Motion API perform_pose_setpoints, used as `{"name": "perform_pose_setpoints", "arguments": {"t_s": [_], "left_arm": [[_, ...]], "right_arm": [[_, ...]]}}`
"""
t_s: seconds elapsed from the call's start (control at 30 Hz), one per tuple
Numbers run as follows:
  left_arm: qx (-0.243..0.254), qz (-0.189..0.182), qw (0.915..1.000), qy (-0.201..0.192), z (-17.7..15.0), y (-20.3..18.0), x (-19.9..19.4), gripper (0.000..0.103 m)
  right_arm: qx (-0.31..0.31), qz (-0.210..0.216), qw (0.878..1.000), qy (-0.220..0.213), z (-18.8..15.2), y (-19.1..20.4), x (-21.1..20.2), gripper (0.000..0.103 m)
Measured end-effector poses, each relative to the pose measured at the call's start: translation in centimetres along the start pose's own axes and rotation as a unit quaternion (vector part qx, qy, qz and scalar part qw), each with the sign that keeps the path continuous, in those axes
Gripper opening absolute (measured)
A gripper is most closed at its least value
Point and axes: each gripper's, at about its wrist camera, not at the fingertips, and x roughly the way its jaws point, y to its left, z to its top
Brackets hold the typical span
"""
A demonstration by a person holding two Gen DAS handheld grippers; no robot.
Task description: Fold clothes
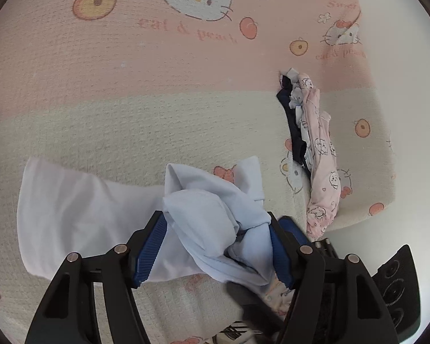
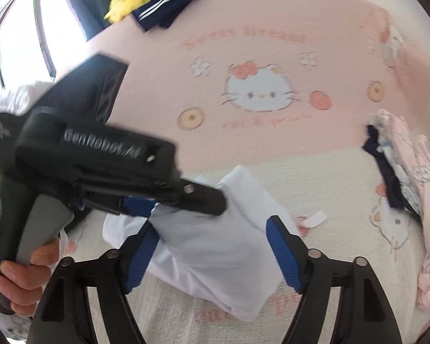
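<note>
Now my left gripper (image 1: 218, 246) has its blue pads part open, with a bunched light blue garment (image 1: 203, 209) between them; I cannot tell if they press it. It lies on the cat-print bedspread (image 1: 129, 86). My right gripper (image 2: 212, 246) is wide open over the same cloth, gripping nothing. A pile of folded clothes (image 1: 312, 149) sits near the bed's edge.

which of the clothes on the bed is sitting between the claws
The pale blue garment, bunched between the left claw's pads. The pink printed piece and the navy one lie stacked apart toward the bed's right edge.
</note>
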Motion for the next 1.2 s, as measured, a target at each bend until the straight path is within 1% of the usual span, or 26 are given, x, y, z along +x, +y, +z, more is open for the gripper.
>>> {"name": "perform_pose_setpoints", "arguments": {"t_s": [0.1,0.23,0.27,0.33,0.4,0.47,0.53,0.57,0.7,0.73,0.83,0.9,0.93,0.97,1.03,1.1,1.13,1.17,1.2], "left_arm": [[0.019,0.025,0.9994,0.018,1.6,-1.1,0.5,0.065],[0.042,0.064,0.9970,0.015,2.3,-1.9,0.7,0.065],[0.043,0.072,0.9963,0.018,2.3,-1.8,0.8,0.065],[0.033,0.072,0.9966,0.024,2.2,-1.3,0.9,0.065],[0.018,0.062,0.9975,0.030,1.8,-0.6,1.0,0.065],[0.008,0.062,0.9975,0.034,1.3,0.0,0.9,0.065],[0.004,0.069,0.9970,0.036,1.0,0.3,0.8,0.066],[0.003,0.073,0.9967,0.036,0.8,0.5,0.8,0.066],[-0.001,0.078,0.9962,0.039,0.1,0.6,0.7,0.066],[-0.002,0.080,0.9961,0.038,0.1,0.6,0.6,0.066],[-0.004,0.086,0.9956,0.037,-0.1,0.4,0.5,0.066],[-0.001,0.092,0.9951,0.036,-0.3,0.2,0.4,0.066],[0.001,0.094,0.9949,0.035,-0.4,0.1,0.3,0.066],[0.004,0.097,0.9946,0.034,-0.5,0.0,0.2,0.066],[0.006,0.102,0.9942,0.033,-0.6,-0.3,0.2,0.066],[0.006,0.104,0.9940,0.031,-0.7,-0.4,0.2,0.066],[0.006,0.105,0.9939,0.031,-0.8,-0.4,0.2,0.066],[0.005,0.105,0.9940,0.031,-0.8,-0.4,0.2,0.066],[0.004,0.105,0.9940,0.030,-0.8,-0.4,0.2,0.066]], "right_arm": [[0.032,-0.005,0.999,-0.005,-0.1,-1.2,-0.3,0.082],[0.091,-0.001,0.996,-0.003,0.2,-3.3,-1.1,0.082],[0.117,0.008,0.993,-0.004,0.1,-4.2,-1.3,0.082],[0.183,0.035,0.983,0.001,0.0,-6.4,-1.3,0.082],[0.255,0.063,0.965,0.014,-0.4,-8.7,-0.9,0.082],[0.309,0.072,0.948,0.025,-0.9,-10.5,-0.6,0.082],[0.339,0.074,0.937,0.037,-1.5,-11.5,-0.2,0.082],[0.347,0.075,0.934,0.042,-1.5,-11.7,0.1,0.082],[0.359,0.086,0.928,0.056,-1.9,-11.9,0.7,0.082],[0.365,0.091,0.925,0.060,-2.1,-12.0,1.0,0.082],[0.393,0.107,0.910,0.074,-2.6,-12.5,2.0,0.082],[0.435,0.120,0.888,0.085,-3.8,-13.3,2.8,0.082],[0.460,0.128,0.874,0.089,-4.5,-13.7,3.3,0.082],[0.488,0.143,0.856,0.095,-5.4,-14.1,3.8,0.082],[0.541,0.184,0.814,0.107,-7.1,-14.7,4.9,0.082],[0.584,0.217,0.775,0.105,-8.4,-15.2,5.9,0.082],[0.598,0.225,0.763,0.100,-8.7,-15.4,6.2,0.082],[0.602,0.225,0.760,0.100,-8.8,-15.4,6.6,0.082],[0.603,0.223,0.759,0.102,-8.8,-15.4,7.1,0.082]]}}
